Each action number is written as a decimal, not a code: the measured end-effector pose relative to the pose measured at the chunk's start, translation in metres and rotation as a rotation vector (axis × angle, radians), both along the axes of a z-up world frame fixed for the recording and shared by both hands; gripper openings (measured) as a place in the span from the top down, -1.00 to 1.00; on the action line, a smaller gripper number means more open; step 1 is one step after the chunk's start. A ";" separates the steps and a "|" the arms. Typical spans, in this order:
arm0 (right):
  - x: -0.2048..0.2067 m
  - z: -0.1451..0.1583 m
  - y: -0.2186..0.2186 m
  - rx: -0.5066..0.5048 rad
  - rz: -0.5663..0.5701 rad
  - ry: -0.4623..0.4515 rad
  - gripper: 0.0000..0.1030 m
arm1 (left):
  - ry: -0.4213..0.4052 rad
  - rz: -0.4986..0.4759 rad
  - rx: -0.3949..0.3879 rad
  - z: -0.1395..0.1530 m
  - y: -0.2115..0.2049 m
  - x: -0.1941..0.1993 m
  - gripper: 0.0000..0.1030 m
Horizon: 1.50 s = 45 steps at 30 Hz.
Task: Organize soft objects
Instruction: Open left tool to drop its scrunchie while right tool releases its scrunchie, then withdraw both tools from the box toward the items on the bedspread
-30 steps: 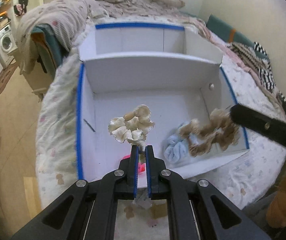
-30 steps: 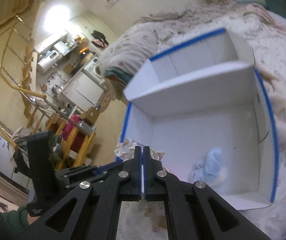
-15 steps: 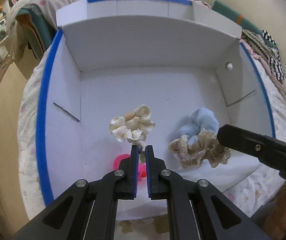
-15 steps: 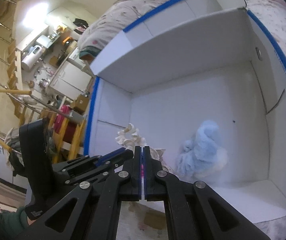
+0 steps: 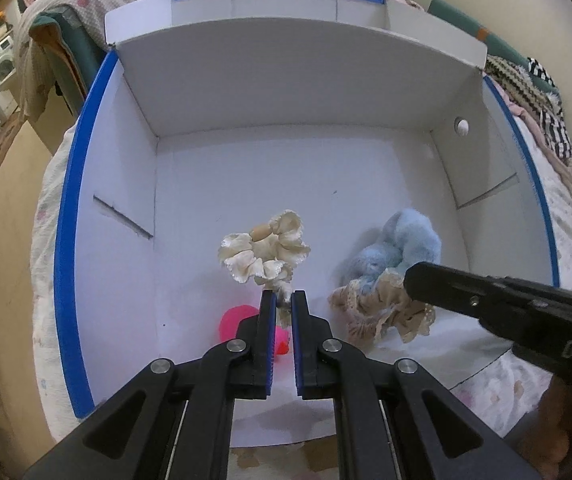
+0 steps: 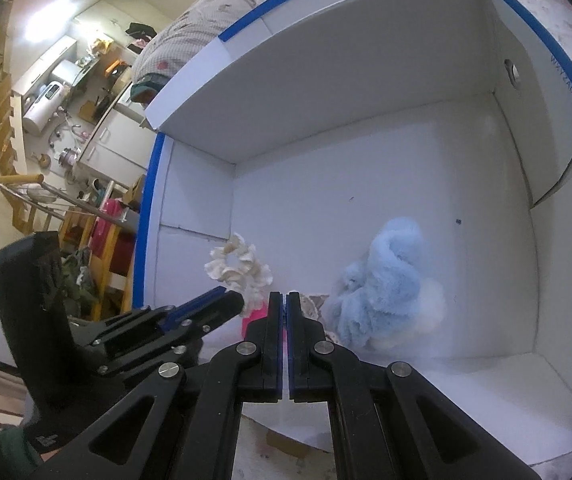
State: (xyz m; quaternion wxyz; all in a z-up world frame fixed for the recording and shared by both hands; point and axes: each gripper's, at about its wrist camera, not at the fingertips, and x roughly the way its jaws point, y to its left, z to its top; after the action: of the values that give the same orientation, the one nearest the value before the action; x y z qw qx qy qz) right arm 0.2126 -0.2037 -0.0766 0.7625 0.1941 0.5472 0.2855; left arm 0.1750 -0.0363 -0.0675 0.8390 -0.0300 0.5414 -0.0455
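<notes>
A white box (image 5: 85, 184) with blue-taped edges lies on a bed. My left gripper (image 5: 283, 300) is shut on a cream ruffled scrunchie (image 5: 263, 256), held just above the box floor over a pink soft object (image 5: 235, 320). To its right, my right gripper (image 5: 410, 280) is shut on a beige lace scrunchie (image 5: 378, 312), which touches a fluffy light-blue item (image 5: 400, 246) on the floor. In the right wrist view the right gripper (image 6: 286, 300) shows lace (image 6: 312, 304) behind its tips. The blue item (image 6: 382, 280) is to its right, the cream scrunchie (image 6: 237, 270) and left gripper (image 6: 225, 300) to its left.
A divider wall (image 5: 298, 80) closes off a rear compartment of the box. A floral bedcover (image 5: 506, 392) surrounds the box, with striped cloth (image 5: 542, 108) at the right. A washing machine (image 5: 1, 68) and a kitchen counter (image 6: 97, 136) stand beyond the bed's left side.
Both grippers have come down into the box with their scrunchies. The beige lace scrunchie now rests by the blue item instead of hanging over the box's right edge.
</notes>
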 end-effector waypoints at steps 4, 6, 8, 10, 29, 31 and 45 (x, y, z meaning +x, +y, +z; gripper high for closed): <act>0.001 0.005 0.002 -0.011 -0.004 -0.017 0.93 | 0.016 0.004 -0.001 -0.003 0.000 -0.002 0.87; 0.001 0.006 0.000 -0.009 -0.014 -0.019 0.93 | 0.014 0.005 -0.002 -0.002 0.000 -0.002 0.87; 0.002 0.007 -0.002 0.001 -0.025 -0.018 0.93 | 0.003 0.003 0.003 0.000 -0.001 -0.004 0.87; 0.002 0.010 -0.005 0.013 -0.035 -0.019 0.93 | -0.005 -0.001 0.007 0.002 -0.001 -0.005 0.84; -0.006 0.027 -0.022 -0.104 -0.160 -0.123 -0.97 | -0.125 0.026 0.058 0.030 -0.003 -0.016 -0.31; -0.007 0.028 -0.023 -0.119 -0.166 -0.130 -0.98 | -0.137 0.025 0.062 0.032 -0.002 -0.018 -0.30; -0.030 0.045 -0.021 -0.148 -0.149 -0.177 -0.98 | -0.205 0.057 0.133 0.056 0.005 -0.039 -0.31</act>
State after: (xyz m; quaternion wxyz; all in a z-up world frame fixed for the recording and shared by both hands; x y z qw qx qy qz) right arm 0.1826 -0.2251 -0.0320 0.8391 0.1512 0.4816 0.2029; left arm 0.1356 -0.0313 -0.0111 0.8910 0.0153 0.4536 0.0117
